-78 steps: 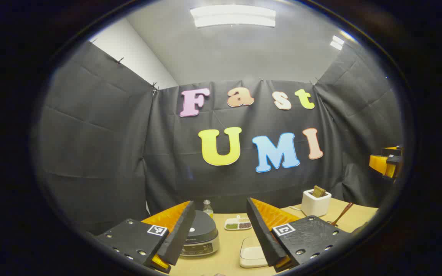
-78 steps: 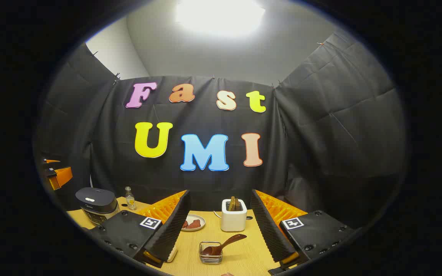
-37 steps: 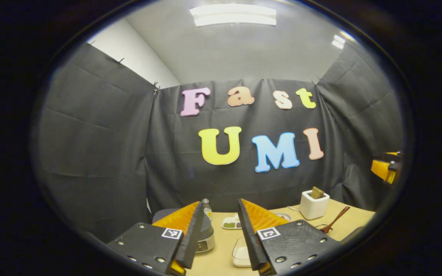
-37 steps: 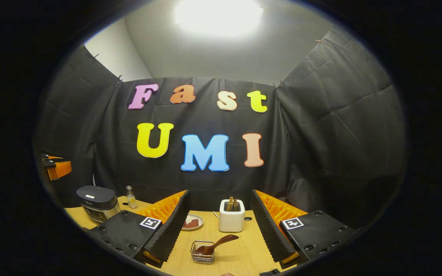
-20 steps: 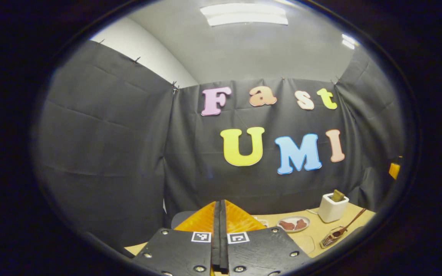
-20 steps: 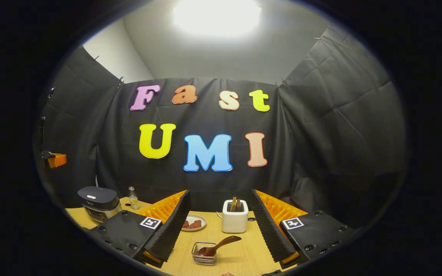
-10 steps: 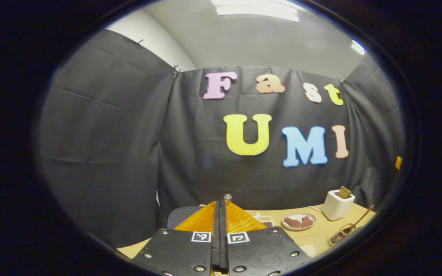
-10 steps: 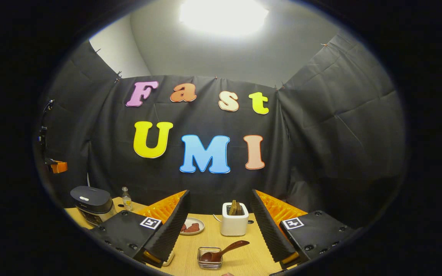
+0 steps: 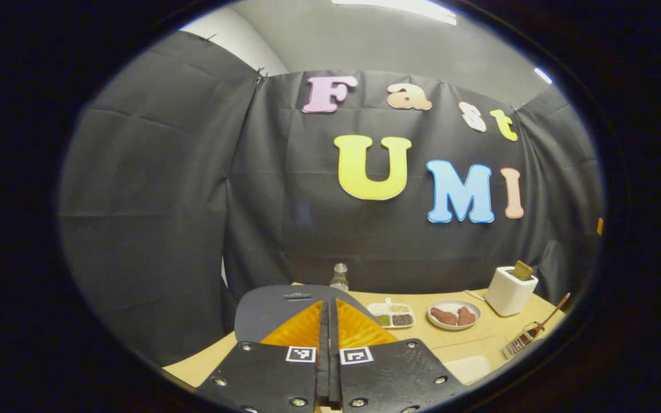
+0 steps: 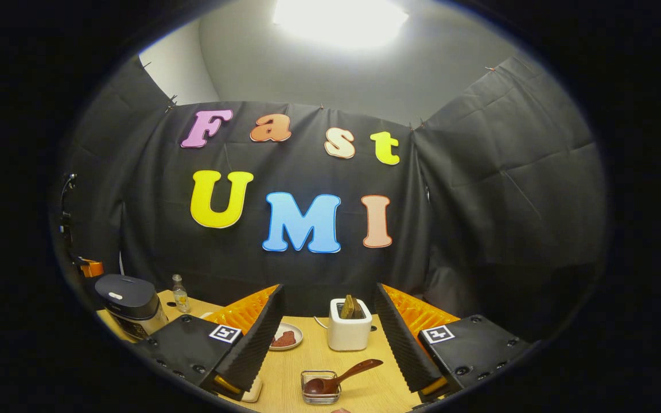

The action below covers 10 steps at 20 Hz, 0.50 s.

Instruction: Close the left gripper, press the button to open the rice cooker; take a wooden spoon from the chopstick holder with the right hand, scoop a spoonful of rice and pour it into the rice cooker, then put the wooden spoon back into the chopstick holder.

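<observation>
A: Where is everything?

B: The left claw (image 9: 328,321) is closed, fingers pressed flat together with nothing between them, poised just above the dark rice cooker (image 9: 284,304), whose lid is down. The right claw (image 10: 327,332) is wide open and empty above the worktop (image 10: 365,390). Just ahead of it, the wooden spoon (image 10: 339,376) leans in the wire chopstick holder (image 10: 320,387).

A: How should the press go?

B: Probably straight down with the joined tips, centred on the lid button (image 10: 115,296), firmly but without pushing the cooker sideways.
</observation>
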Each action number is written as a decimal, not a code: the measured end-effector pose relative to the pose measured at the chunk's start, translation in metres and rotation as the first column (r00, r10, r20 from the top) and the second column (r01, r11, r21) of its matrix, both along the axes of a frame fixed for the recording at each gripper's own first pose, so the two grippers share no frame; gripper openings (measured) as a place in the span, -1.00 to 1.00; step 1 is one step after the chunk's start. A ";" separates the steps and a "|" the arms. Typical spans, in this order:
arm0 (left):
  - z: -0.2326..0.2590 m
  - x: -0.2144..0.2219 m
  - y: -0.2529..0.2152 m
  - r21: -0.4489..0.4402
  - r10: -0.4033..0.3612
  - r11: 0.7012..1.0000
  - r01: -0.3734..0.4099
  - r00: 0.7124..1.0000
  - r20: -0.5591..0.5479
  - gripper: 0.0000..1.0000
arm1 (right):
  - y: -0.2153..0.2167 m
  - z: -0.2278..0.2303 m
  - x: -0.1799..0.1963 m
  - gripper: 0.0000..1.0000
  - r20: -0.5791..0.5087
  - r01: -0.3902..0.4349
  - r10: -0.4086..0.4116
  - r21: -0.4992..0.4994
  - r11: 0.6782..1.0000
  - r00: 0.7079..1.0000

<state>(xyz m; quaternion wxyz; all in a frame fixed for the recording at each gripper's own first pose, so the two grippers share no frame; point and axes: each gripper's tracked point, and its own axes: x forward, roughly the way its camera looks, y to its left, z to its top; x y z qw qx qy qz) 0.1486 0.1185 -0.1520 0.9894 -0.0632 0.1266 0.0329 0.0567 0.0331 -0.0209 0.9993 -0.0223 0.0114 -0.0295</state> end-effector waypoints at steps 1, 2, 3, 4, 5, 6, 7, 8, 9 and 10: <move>-0.008 0.002 0.000 0.000 -0.007 1.000 0.007 1.000 -0.014 -0.99 | 0.003 -0.001 0.001 0.96 -0.004 0.003 -0.003 -0.002 1.000 1.000; -0.018 0.004 -0.002 -0.003 -0.015 1.000 0.015 1.000 -0.025 -0.99 | 0.005 -0.003 0.001 0.96 -0.009 0.004 -0.005 -0.006 1.000 1.000; -0.027 0.006 -0.001 -0.005 -0.021 1.000 0.021 0.999 -0.038 -0.99 | 0.008 -0.004 0.002 0.96 -0.013 0.005 -0.005 -0.010 1.000 1.000; -0.036 0.007 -0.002 -0.007 -0.028 1.000 0.027 0.998 -0.050 -0.99 | 0.011 -0.004 0.003 0.96 -0.016 0.006 -0.006 -0.014 1.000 1.000; -0.043 0.009 -0.002 -0.010 -0.033 0.999 0.033 0.998 -0.062 -0.99 | 0.013 -0.004 0.004 0.96 -0.017 0.008 -0.008 -0.018 1.000 1.000; -0.051 0.010 -0.002 -0.012 -0.038 0.999 0.037 0.997 -0.074 -0.99 | 0.014 -0.005 0.005 0.96 -0.020 0.009 -0.009 -0.021 1.000 1.000; -0.057 0.012 -0.002 -0.014 -0.040 0.999 0.039 0.995 -0.087 -0.99 | 0.016 -0.005 0.005 0.96 -0.021 0.009 -0.010 -0.024 1.000 1.000; -0.065 0.013 -0.003 -0.016 -0.042 0.999 0.041 0.994 -0.096 -0.99 | 0.018 -0.004 0.006 0.96 -0.020 0.011 -0.011 -0.029 1.000 1.000; -0.070 0.014 -0.003 -0.016 -0.043 0.999 0.042 0.994 -0.104 -0.99 | 0.017 -0.004 0.007 0.96 -0.019 0.014 -0.014 -0.032 0.999 1.000; -0.075 0.014 -0.005 -0.017 -0.046 0.999 0.044 0.993 -0.112 -0.99 | 0.017 -0.004 0.007 0.96 -0.019 0.016 -0.016 -0.034 0.999 1.000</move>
